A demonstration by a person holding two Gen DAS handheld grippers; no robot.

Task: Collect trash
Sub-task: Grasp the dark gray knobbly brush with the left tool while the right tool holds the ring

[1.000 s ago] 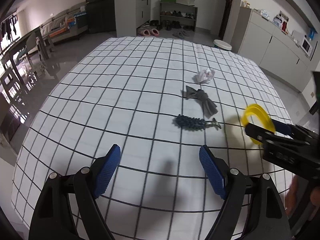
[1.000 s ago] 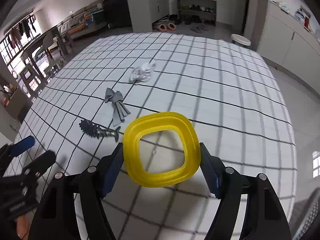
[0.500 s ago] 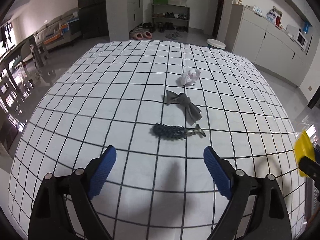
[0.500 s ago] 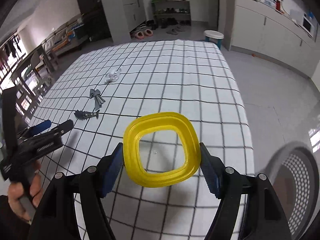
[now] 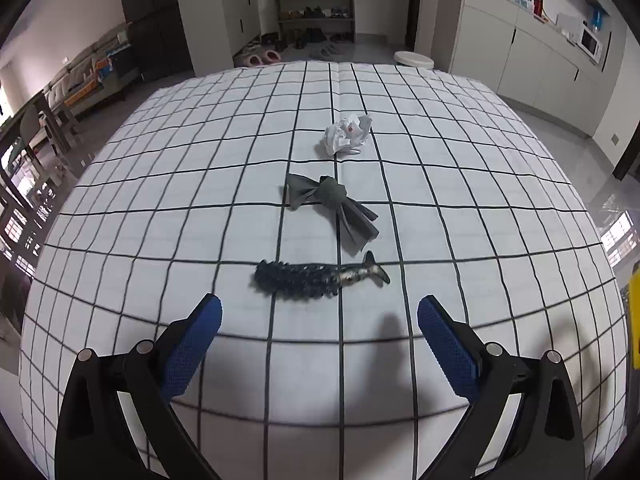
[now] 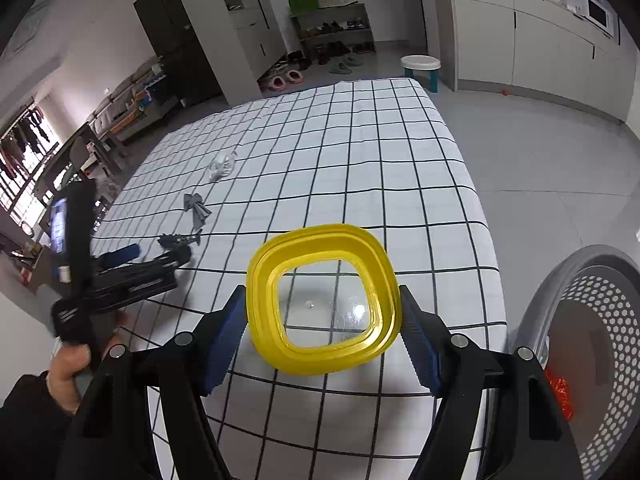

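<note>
My right gripper (image 6: 322, 330) is shut on a yellow square lid with a clear middle (image 6: 320, 260), held above the right edge of the checked table. My left gripper (image 5: 319, 330) hangs just short of a black fish-shaped piece of trash (image 5: 316, 278), its jaws opening with nothing between them. Beyond the fish lie a grey knotted cloth bow (image 5: 334, 206) and a crumpled white paper ball (image 5: 347, 136). The right wrist view shows the same fish (image 6: 178, 240), bow (image 6: 196, 210) and paper (image 6: 221, 167) at the left, with the left gripper (image 6: 154, 254) beside the fish.
A grey perforated bin (image 6: 592, 344) stands on the floor at the table's right edge, with something red inside. The checked tablecloth (image 5: 160, 184) covers the whole table. A hand (image 6: 74, 360) holds the left tool. Cabinets, a stool and a shoe shelf stand far behind.
The left gripper's jaws have spread wider and it has come closer to the black fish. The right gripper has swung to the right with the yellow lid, bringing the grey bin into view.
</note>
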